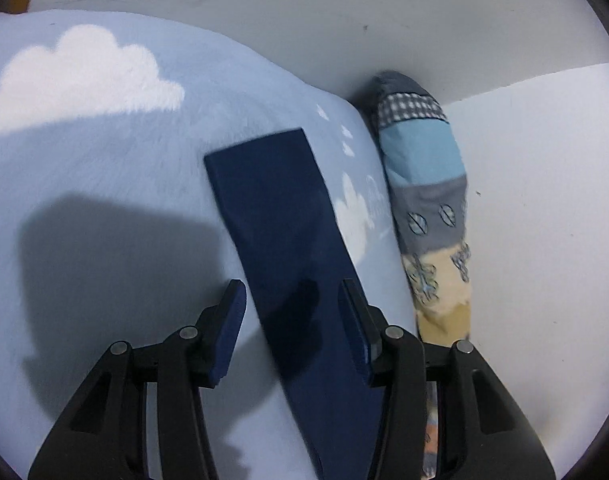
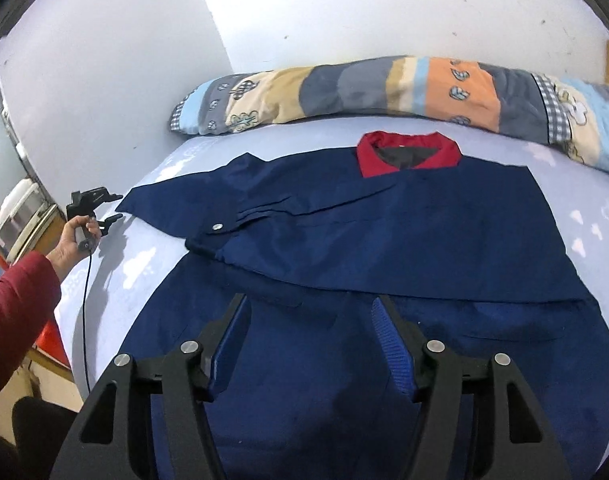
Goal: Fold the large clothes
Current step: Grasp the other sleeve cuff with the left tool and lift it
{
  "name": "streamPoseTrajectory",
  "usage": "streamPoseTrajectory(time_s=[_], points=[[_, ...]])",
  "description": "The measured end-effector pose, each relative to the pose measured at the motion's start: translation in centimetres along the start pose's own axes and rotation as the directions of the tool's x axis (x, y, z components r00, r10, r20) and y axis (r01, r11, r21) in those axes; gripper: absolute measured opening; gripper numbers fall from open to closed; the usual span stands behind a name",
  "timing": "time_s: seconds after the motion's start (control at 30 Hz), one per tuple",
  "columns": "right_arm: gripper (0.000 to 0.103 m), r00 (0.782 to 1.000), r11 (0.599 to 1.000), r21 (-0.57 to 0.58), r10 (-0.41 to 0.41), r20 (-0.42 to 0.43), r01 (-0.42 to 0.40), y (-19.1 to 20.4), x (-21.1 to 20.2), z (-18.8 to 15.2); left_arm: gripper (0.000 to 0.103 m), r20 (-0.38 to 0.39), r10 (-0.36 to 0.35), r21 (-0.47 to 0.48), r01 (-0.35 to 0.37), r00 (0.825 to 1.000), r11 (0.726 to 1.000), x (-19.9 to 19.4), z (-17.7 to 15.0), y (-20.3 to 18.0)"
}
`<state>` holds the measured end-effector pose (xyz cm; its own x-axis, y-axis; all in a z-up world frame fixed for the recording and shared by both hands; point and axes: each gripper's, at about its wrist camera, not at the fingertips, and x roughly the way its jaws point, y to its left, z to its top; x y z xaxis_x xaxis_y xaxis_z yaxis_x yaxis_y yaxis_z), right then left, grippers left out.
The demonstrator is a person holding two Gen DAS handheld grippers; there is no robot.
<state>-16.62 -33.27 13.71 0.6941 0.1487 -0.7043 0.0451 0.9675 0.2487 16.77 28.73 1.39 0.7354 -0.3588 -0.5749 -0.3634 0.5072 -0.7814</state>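
A navy jacket (image 2: 384, 240) lies flat on my bed (image 2: 152, 288). My left gripper (image 1: 292, 320) straddles its sleeve (image 1: 280, 216), parted, untouching. My right gripper (image 2: 316, 344) hovers open above it.

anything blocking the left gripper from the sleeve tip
Nothing visible. The left gripper sits open right over the jacket sleeve, which lies flat on the blue cloud sheet between its fingers. The patterned pillow lies off to the side, clear of the path.
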Motion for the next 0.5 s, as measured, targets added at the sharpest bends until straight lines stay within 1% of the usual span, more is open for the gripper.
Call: streamPoseTrajectory(time_s=[0.07,0.1,0.13,0.23,0.3,0.33,0.37,0.4,0.47,0.5], points=[[0.065,1.0,1.0,0.008,-0.002,0.001,0.002,-0.3,0.2,-0.1,0.045,0.002,0.023,0.011,-0.023,1.0,1.0,1.5,0.5,0.1],[0.065,1.0,1.0,0.008,-0.005,0.003,0.005,-0.4,0.2,-0.1,0.044,0.019,0.044,0.014,-0.045,0.999,0.999,2.2,0.6,0.3],[0.065,1.0,1.0,0.008,-0.012,0.007,0.012,-0.4,0.3,-0.1,0.042,0.039,0.04,0.01,-0.041,0.998,0.999,2.6,0.9,0.5],[0.065,1.0,1.0,0.019,-0.015,0.02,0.014,-0.6,0.1,-0.1,0.042,0.102,0.012,-0.006,-0.012,0.995,1.0,3.4,1.3,0.4],[0.065,1.0,0.999,0.033,-0.011,0.027,0.01,-0.9,0.0,-0.1,0.042,0.115,-0.015,0.011,0.014,0.993,1.0,3.9,1.7,-0.1],[0.065,1.0,0.999,0.04,-0.006,0.031,0.005,-1.1,-0.1,0.0,0.034,0.116,-0.009,0.016,0.007,0.993,1.0,3.8,1.8,-0.4],[0.065,1.0,0.999,0.044,-0.004,0.029,0.003,-1.2,0.0,0.0,0.022,0.121,-0.001,0.016,-0.001,0.993,1.0,3.6,1.7,-0.4],[0.065,1.0,0.999,0.047,-0.006,0.028,0.005,-1.4,0.0,0.1,0.02,0.112,-0.014,-0.005,0.014,0.994,1.0,3.4,1.7,-0.1],[0.065,0.999,0.998,0.055,-0.005,0.035,0.003,-1.6,-0.2,0.2,0.018,0.103,-0.083,-0.044,0.088,0.991,0.995,3.1,1.8,0.9],[0.065,0.999,0.998,0.058,-0.003,0.038,0.001,-1.7,-0.3,0.4,0.016,0.084,-0.088,-0.043,0.092,0.993,0.995,3.4,2.1,1.2]])
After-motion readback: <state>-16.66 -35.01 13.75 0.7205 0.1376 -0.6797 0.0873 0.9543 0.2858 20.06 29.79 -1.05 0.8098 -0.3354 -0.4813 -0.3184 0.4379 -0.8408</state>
